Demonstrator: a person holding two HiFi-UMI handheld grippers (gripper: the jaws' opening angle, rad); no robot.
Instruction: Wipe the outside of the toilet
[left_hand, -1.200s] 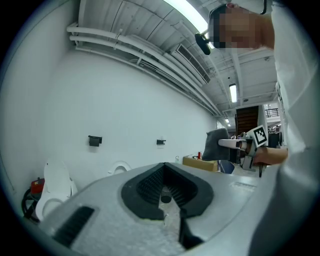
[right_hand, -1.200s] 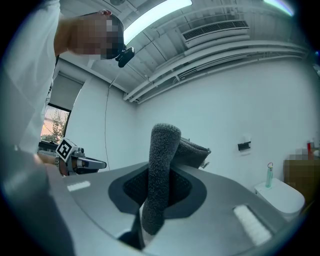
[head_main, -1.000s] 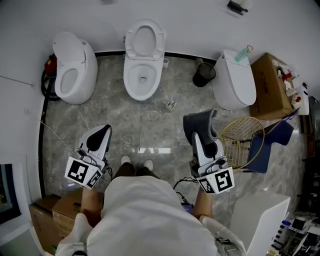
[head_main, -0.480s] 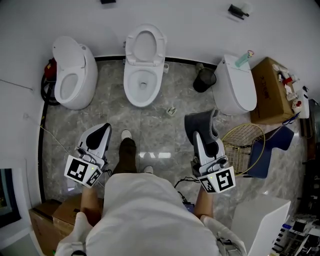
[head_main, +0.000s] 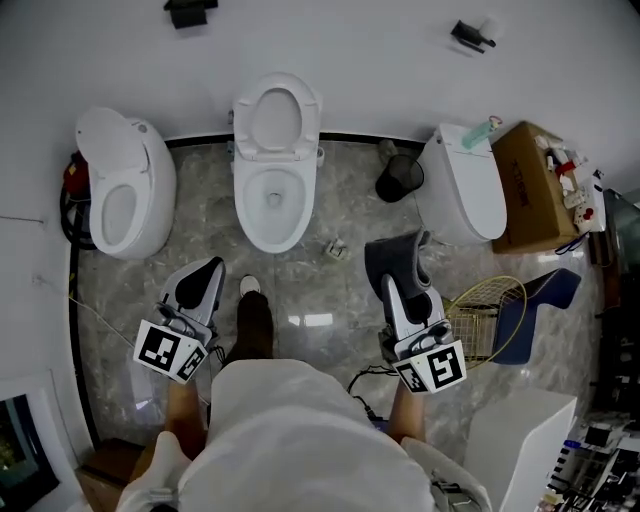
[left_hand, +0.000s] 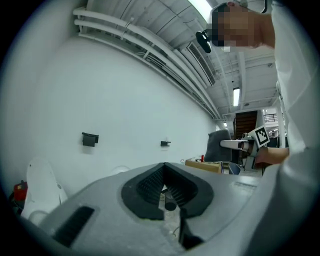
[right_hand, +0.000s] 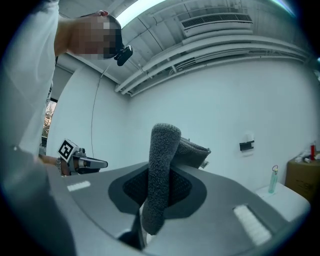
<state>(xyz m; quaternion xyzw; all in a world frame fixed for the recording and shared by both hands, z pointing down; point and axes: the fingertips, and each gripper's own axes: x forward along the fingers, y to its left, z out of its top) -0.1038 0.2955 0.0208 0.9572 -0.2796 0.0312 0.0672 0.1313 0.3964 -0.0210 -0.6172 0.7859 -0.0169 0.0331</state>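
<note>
1. The left gripper (left_hand: 163, 172) has its jaws brought together at the tips, with nothing between the pads
2. In the head view the left gripper (head_main: 203, 275) is held over the floor (head_main: 200, 235), level with the person's forward shoe (head_main: 250, 288) and just to its left
3. The right gripper (right_hand: 157, 187) is clamped on a grey cloth (right_hand: 162, 150); the cloth stands up out of the pads and folds over at the top
4. In the head view the right gripper (head_main: 393, 278) points forward, with the cloth (head_main: 395, 255) bunched at its front end over the floor, touching no fixture
5. The middle toilet (head_main: 272, 190) stands against the wall straight ahead, lid and seat raised and the bowl open; it is well apart from both grippers
6. The left toilet (head_main: 115, 195) also has its lid up
7. The right toilet (head_main: 462, 185) has its lid down, with a bottle (head_main: 481, 132) on its back end
8. A black bin (head_main: 398, 178) sits between the middle and right toilets
9. A cardboard box (head_main: 535, 185) stands just beside the right toilet
10. A wire basket (head_main: 483, 305) lies near the right gripper
</note>
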